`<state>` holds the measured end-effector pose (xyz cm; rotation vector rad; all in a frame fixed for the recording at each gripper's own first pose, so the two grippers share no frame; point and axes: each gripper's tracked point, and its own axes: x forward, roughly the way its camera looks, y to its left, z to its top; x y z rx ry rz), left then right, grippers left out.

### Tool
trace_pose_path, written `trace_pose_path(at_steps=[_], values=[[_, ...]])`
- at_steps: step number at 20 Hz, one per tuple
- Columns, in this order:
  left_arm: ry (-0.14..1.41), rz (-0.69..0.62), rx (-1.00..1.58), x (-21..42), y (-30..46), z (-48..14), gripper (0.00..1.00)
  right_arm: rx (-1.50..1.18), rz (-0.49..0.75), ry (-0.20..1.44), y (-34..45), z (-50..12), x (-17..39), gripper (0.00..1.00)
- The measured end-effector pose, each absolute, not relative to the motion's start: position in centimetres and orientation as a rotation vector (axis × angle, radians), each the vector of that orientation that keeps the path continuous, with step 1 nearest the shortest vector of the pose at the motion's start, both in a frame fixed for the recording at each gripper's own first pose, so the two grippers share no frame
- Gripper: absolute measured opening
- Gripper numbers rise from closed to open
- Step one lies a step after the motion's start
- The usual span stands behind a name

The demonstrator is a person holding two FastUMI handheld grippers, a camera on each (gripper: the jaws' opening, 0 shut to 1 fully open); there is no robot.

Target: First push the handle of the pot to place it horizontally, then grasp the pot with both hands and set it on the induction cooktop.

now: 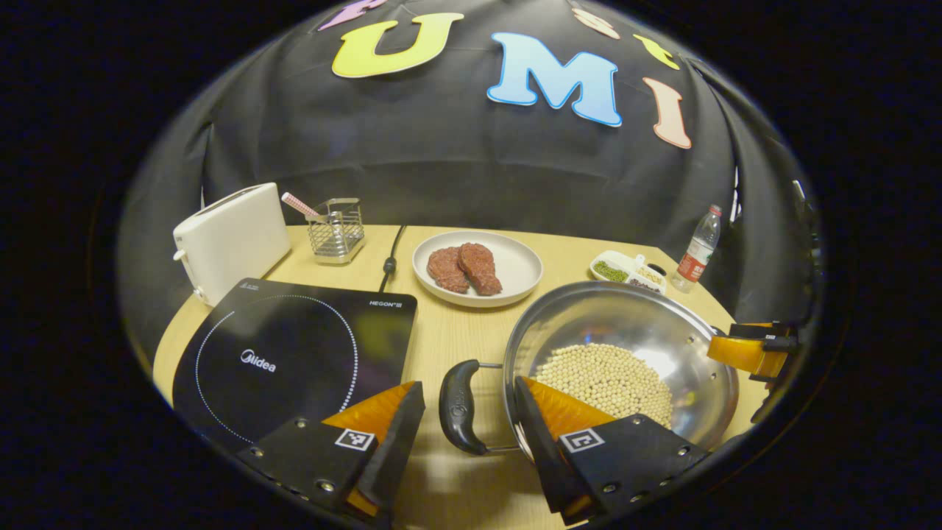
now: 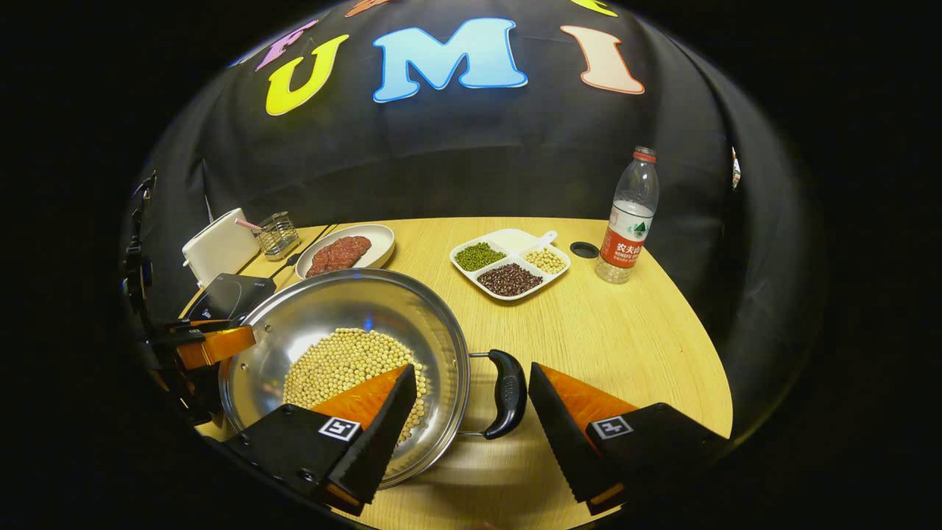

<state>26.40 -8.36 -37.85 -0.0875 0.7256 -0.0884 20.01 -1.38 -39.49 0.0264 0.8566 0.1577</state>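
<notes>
We saw the shiny steel pot [image 1: 625, 324], full of pale beans [image 1: 607, 379], on the desk [image 2: 625, 346] beside the induction cooktop [image 1: 294, 353]. Each gripper, left [image 1: 469, 412] and right [image 2: 472, 397], spread wide, straddled a black handle [image 1: 460, 405] untouched. A plate [image 1: 515, 269] held meat [image 1: 464, 269].

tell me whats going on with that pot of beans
A person holds a gripper in each hand. The left gripper and the right gripper are both open, each straddling one black side handle of the steel pot of soybeans. The pot sits on the table beside the induction cooktop, not yet lifted.
</notes>
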Motion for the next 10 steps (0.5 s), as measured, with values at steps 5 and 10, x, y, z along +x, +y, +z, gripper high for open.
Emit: trace_pose_path(at_steps=[5,10], values=[[0.746,-0.097,-0.092,26.9,-8.8,-39.0,0.76,0.038,0.146,0.891,-1.5,-40.7,20.1,0.98],[0.788,-0.109,-0.073,26.3,-9.6,-39.9,0.75,0.034,0.128,0.91,-1.9,-41.3,20.0,0.88]])
